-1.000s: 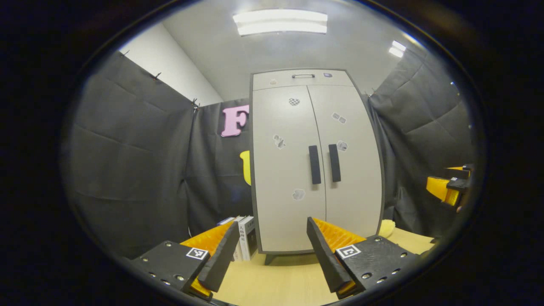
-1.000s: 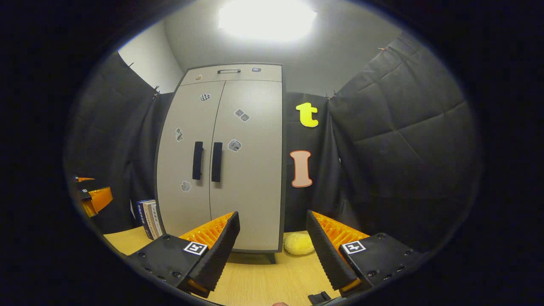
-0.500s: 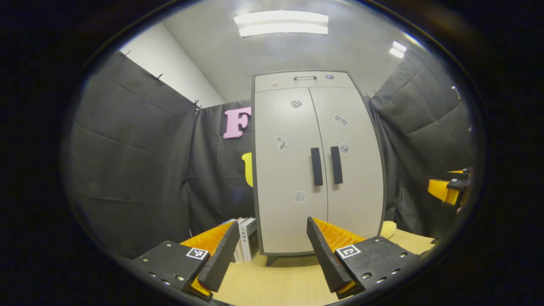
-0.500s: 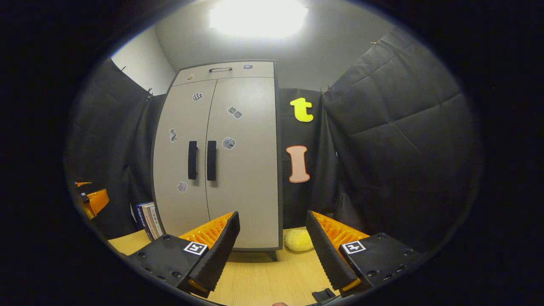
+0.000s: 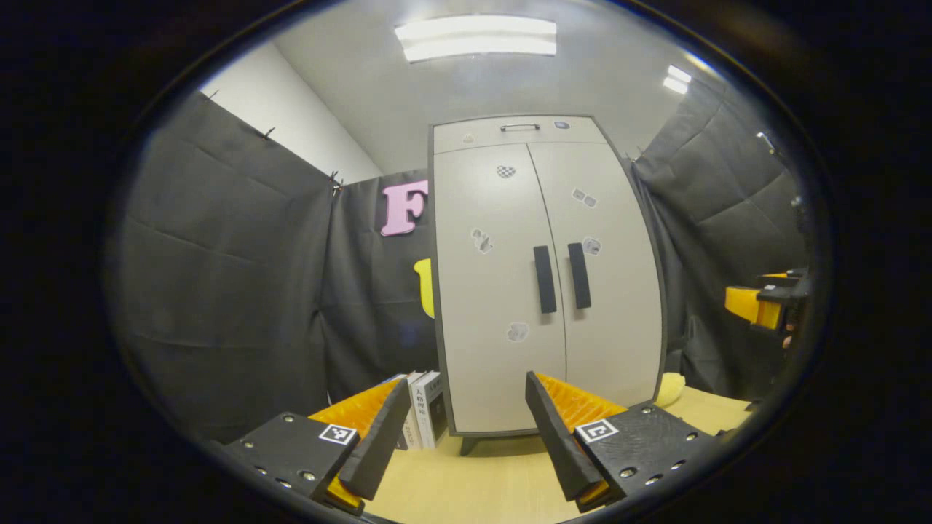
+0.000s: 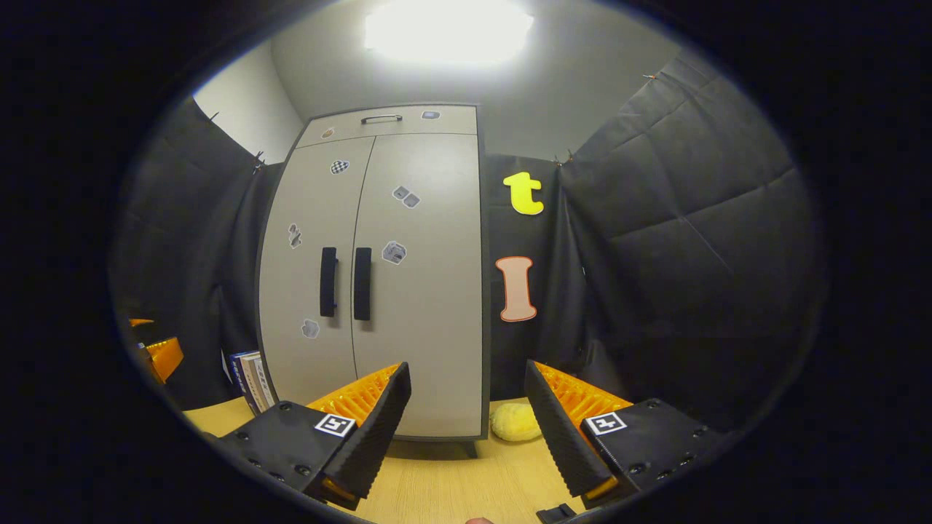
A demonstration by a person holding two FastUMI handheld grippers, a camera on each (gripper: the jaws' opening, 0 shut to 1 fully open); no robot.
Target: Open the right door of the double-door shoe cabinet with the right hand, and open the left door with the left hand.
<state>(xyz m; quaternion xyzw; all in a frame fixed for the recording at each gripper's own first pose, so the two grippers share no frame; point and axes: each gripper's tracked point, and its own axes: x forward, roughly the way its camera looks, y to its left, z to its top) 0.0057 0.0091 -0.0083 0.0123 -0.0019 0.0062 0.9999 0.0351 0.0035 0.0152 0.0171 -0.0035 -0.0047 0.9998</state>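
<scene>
The double-door shoe cabinet (image 5: 542, 291) stands upright at the back edge of the light wooden surface (image 5: 480, 480), a tall pale-grey box with a dark frame. Its left door (image 5: 491, 291) and right door (image 5: 615, 291) are both shut, flat and smooth, each with one black vertical bar handle beside the centre seam and a few small stickers. One narrow drawer front with a metal pull (image 5: 519, 128) runs across the top. The left hand-held gripper (image 5: 466, 429) and the right hand-held gripper (image 6: 466, 426) each hold two ribbed orange-and-black fingers wide apart, gripping nothing, well short of the cabinet. Several books (image 5: 422, 411) stand beside its left side; one soft yellow lump (image 6: 514, 423) lies beside its right.
</scene>
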